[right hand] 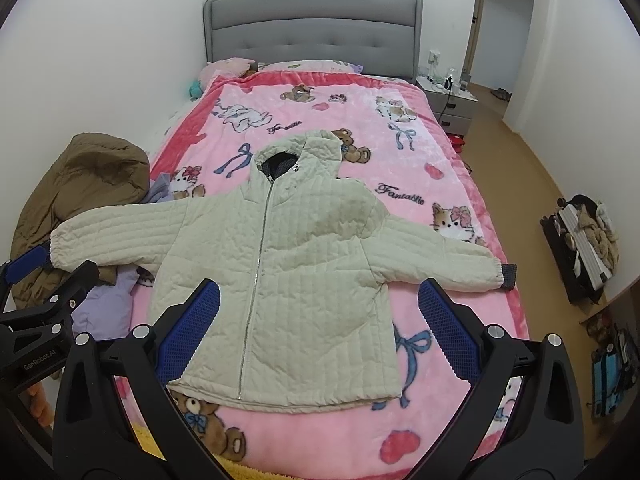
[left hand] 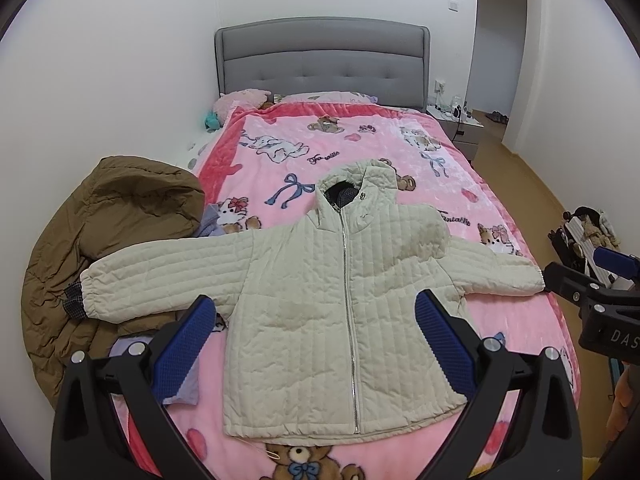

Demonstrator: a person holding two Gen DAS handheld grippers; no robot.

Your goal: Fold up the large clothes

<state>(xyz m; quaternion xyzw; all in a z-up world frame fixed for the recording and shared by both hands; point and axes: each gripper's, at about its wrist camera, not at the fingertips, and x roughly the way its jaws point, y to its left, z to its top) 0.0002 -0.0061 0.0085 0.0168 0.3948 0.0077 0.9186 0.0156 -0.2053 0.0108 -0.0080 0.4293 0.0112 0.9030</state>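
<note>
A cream quilted hooded jacket (left hand: 320, 312) lies flat and zipped on the pink blanket, sleeves spread left and right, hood toward the headboard. It also shows in the right wrist view (right hand: 288, 280). My left gripper (left hand: 316, 320) is open and empty, held above the jacket's lower body. My right gripper (right hand: 320, 304) is open and empty, held above the jacket's lower right side. The right gripper also shows at the right edge of the left wrist view (left hand: 592, 292). The left gripper also shows at the left edge of the right wrist view (right hand: 36, 280).
A brown padded coat (left hand: 104, 240) is heaped at the bed's left edge, over lilac cloth (right hand: 104, 304). The pink cartoon blanket (left hand: 360, 144) covers the bed; grey headboard (left hand: 320, 56) behind. A nightstand (right hand: 452, 96) and a cluttered rack (right hand: 584, 240) stand at the right on the wooden floor.
</note>
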